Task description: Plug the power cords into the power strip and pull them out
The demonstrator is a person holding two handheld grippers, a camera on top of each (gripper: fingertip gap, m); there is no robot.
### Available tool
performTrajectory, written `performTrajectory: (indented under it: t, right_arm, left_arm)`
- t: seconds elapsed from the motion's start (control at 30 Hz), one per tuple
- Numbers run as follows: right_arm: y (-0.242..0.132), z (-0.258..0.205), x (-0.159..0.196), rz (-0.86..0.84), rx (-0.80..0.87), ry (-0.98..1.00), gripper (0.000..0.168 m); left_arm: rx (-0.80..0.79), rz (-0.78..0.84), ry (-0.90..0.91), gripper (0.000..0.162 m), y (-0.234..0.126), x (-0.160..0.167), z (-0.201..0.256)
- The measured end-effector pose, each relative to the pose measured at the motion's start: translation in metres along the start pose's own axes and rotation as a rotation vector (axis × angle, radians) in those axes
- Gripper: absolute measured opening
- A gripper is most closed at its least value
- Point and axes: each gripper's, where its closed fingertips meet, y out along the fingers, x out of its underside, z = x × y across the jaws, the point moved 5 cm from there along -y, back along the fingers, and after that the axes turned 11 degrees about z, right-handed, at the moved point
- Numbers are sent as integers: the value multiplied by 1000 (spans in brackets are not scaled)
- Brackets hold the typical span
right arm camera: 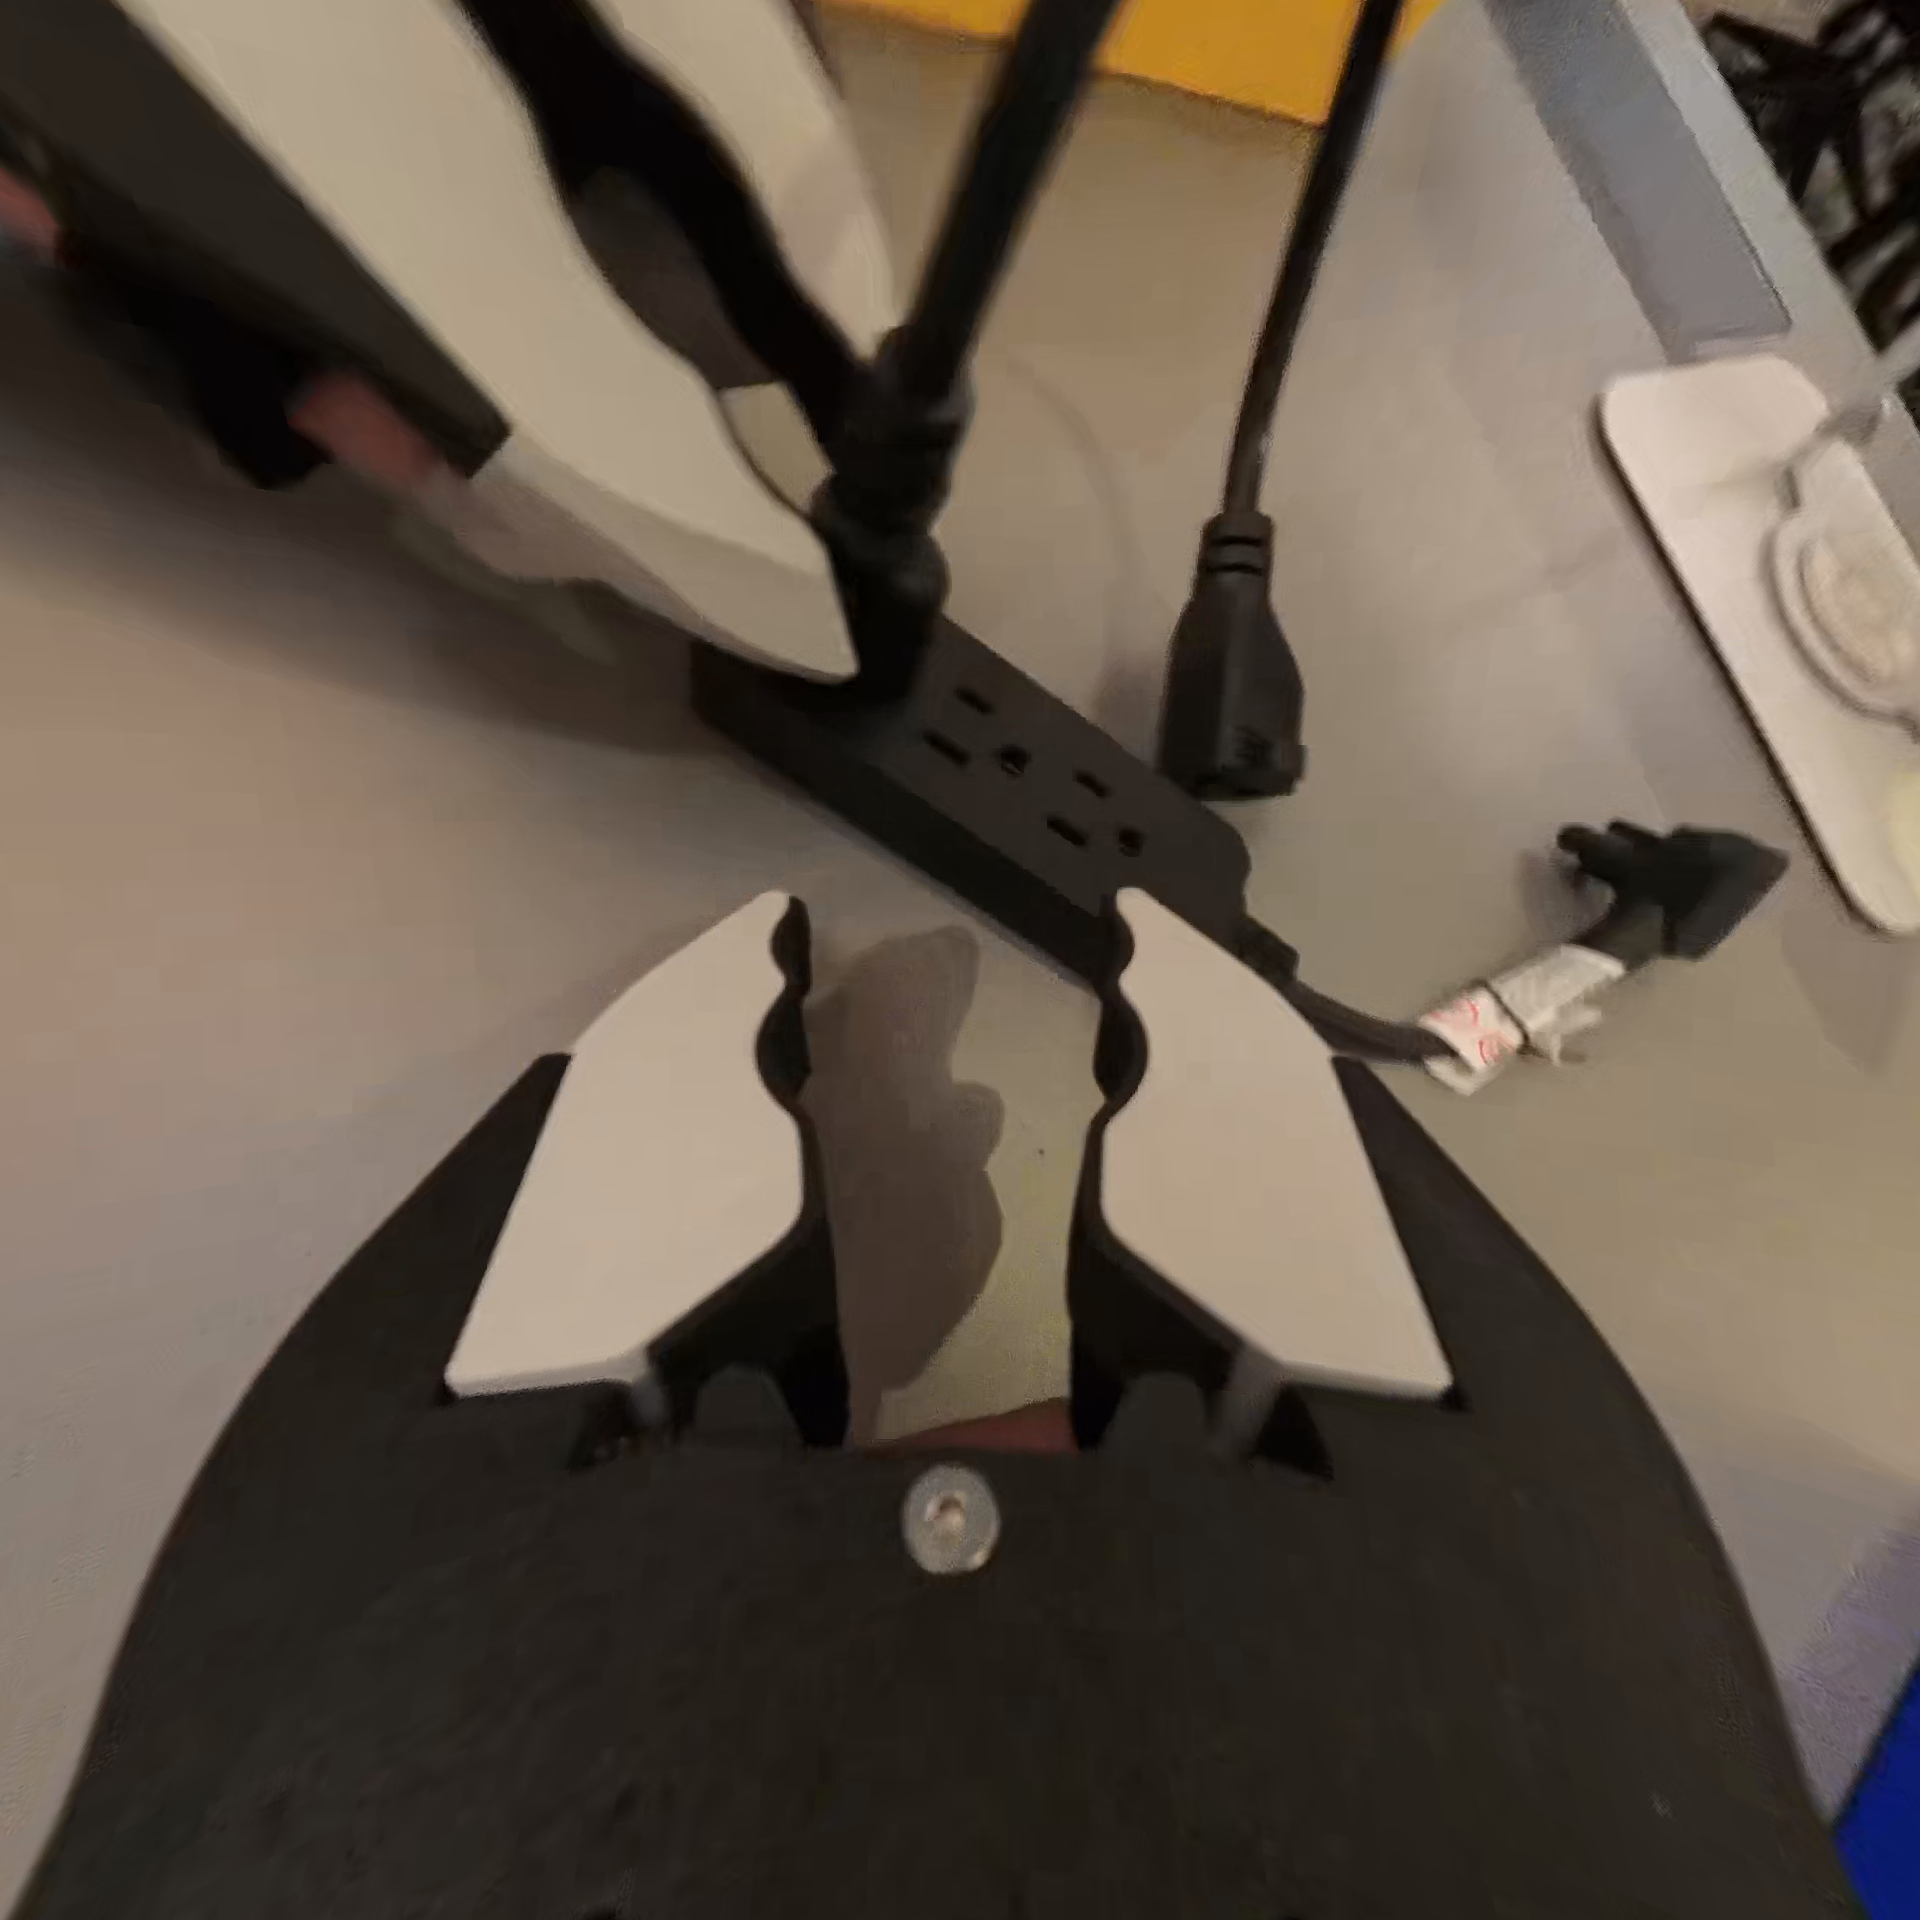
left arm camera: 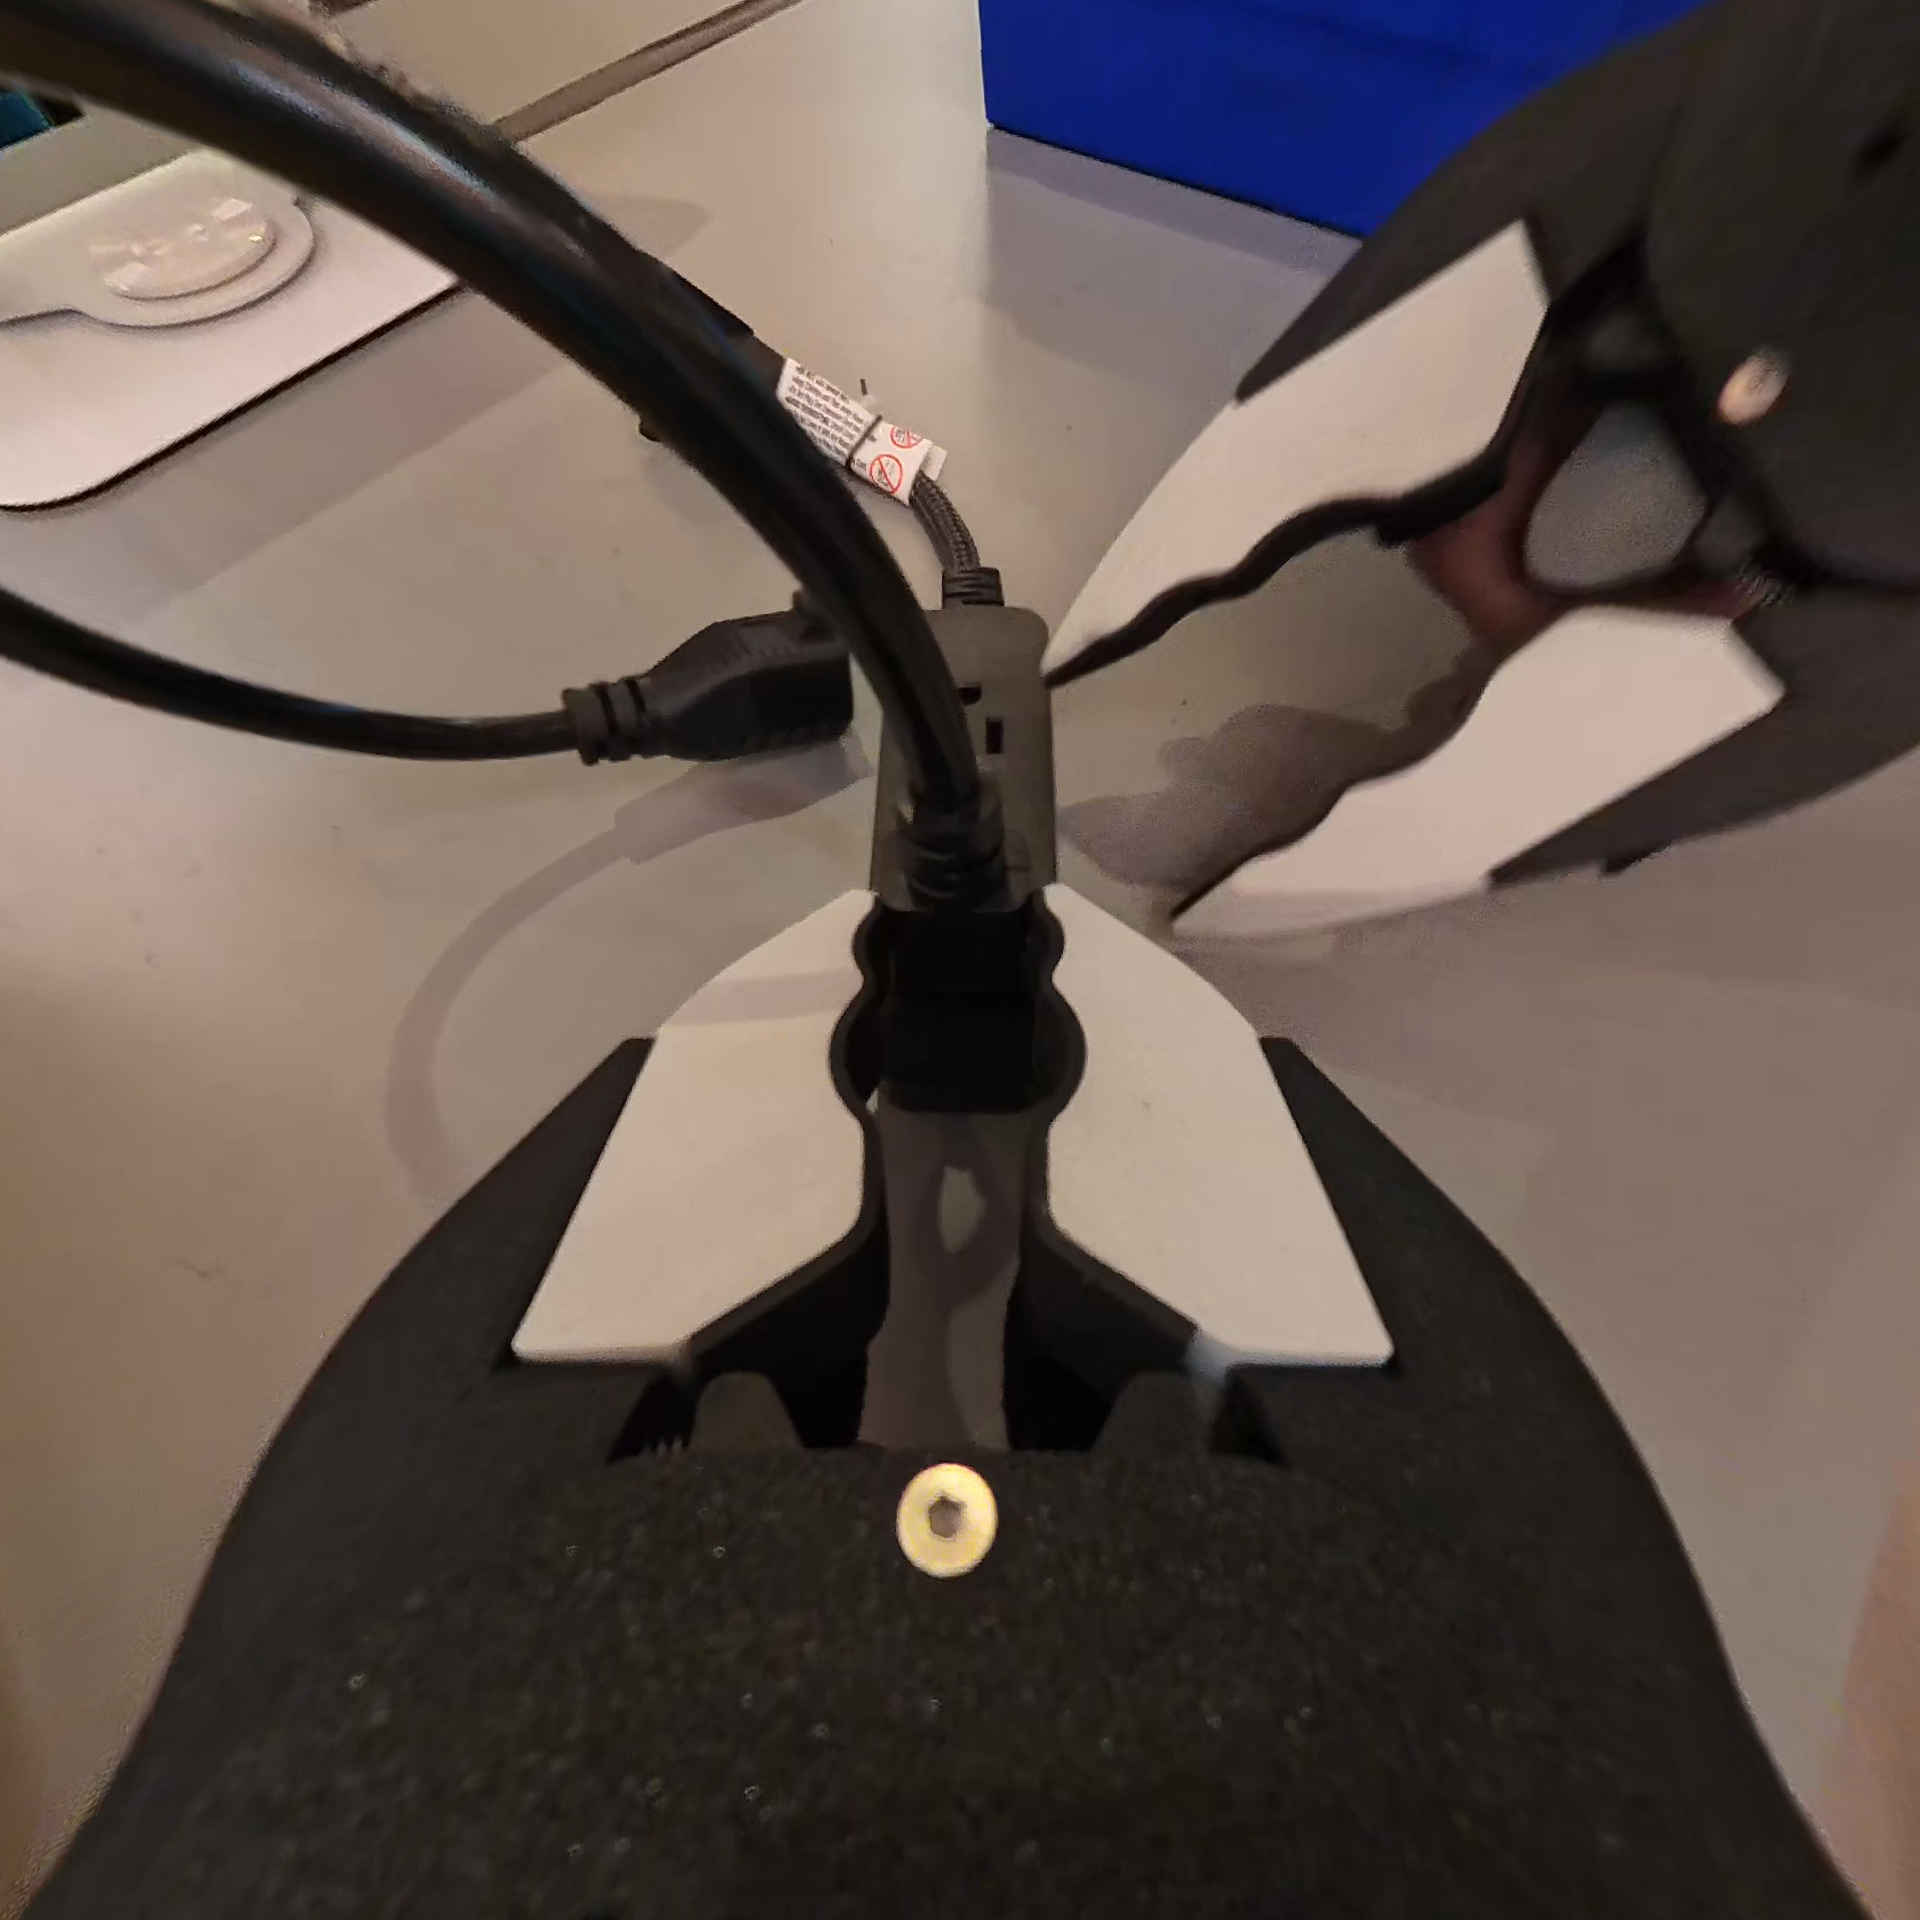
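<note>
Black moulded plug (left arm camera: 956, 1029) clamped in our left gripper (left arm camera: 958, 997), seated at the end of the black plastic power strip (right arm camera: 997, 790) | our right gripper (right arm camera: 956, 997) spread wide, empty, just beside the strip | second black plug (right arm camera: 1231, 696) lying alongside the strip.

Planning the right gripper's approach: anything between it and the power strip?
Nothing visible. The right gripper is open, with bare table between its fingertips and the strip. The left gripper holds a plug at the strip's far end.
</note>
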Motion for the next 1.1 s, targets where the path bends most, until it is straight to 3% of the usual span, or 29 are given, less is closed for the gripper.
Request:
performTrajectory:
  t: [0.07,0.2,0.33,0.47,0.53,0.63,0.83,0.93,1.1]
  right_arm:
    - [11,-8,0,0,21,-90,56]
    - [25,-18,-11,45,-20,20,61]
    - [28,-20,-13,45,-17,-52,67]
    - [22,-12,-23,74,109,-397,69]
    - [20,-8,-29,48,166,-566,65]
    - [22,-8,-28,-15,137,-719,49]
    - [34,-19,-28,-90,76,-840,59]
    - [38,-23,-21,-183,39,-871,42]
    - [39,-24,-23,-207,3,-841,43]
  left_arm:
    - [10,1,-18,24,1,-1,2]
    - [28,-3,-102,24,3,-3,1]
    - [74,22,-273,23,0,-7,-7]
    - [178,127,-603,23,-6,-24,-19]
    - [207,145,-663,23,-10,-27,-21]
    - [207,108,-620,23,-13,-21,-22]
    - [193,98,-590,23,-13,-19,-25]
    - [171,36,-519,23,-11,-12,-20]
    - [164,58,-527,22,-12,-14,-23]
